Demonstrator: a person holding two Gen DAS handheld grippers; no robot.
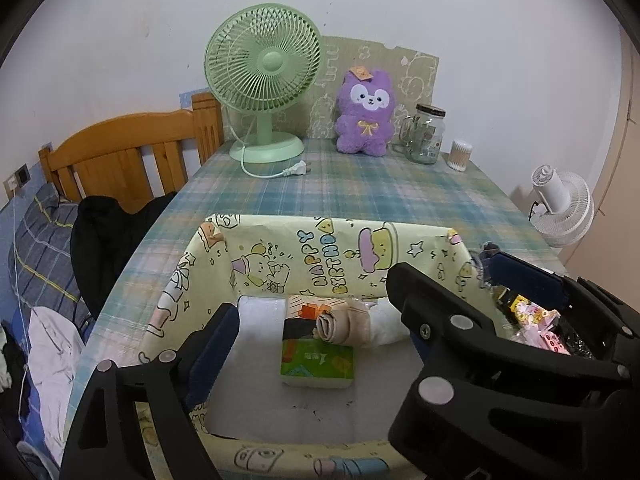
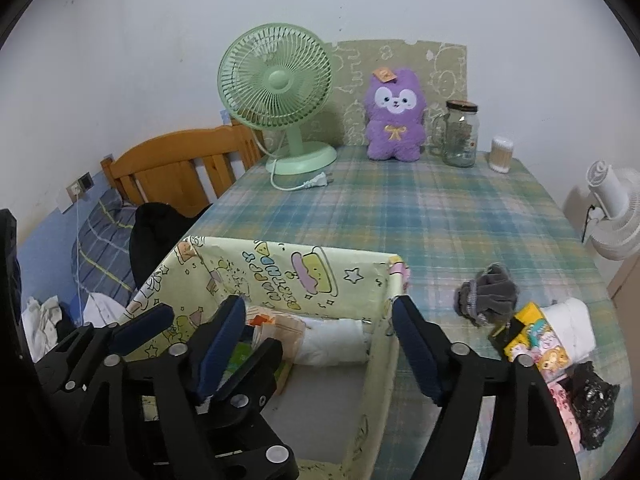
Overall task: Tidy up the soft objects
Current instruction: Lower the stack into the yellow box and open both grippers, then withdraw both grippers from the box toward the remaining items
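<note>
Over the box (image 1: pixel 332 256), both hand-held grippers (image 1: pixel 312 312) (image 2: pixel 320 320) gape empty; front floor bare.

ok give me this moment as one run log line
left gripper: open, empty | right gripper: open, empty | box: rolled cloths, tissue pack inside | grey cloth: on table

surface: plaid-covered table (image 2: pixel 460 216) | on it: green fan (image 2: pixel 280 96), purple plush (image 2: pixel 394 120), glass jar (image 2: pixel 460 136), swab tub (image 2: pixel 502 154), yellow box (image 2: pixel 280 280), grey cloth (image 2: pixel 486 292)
</note>
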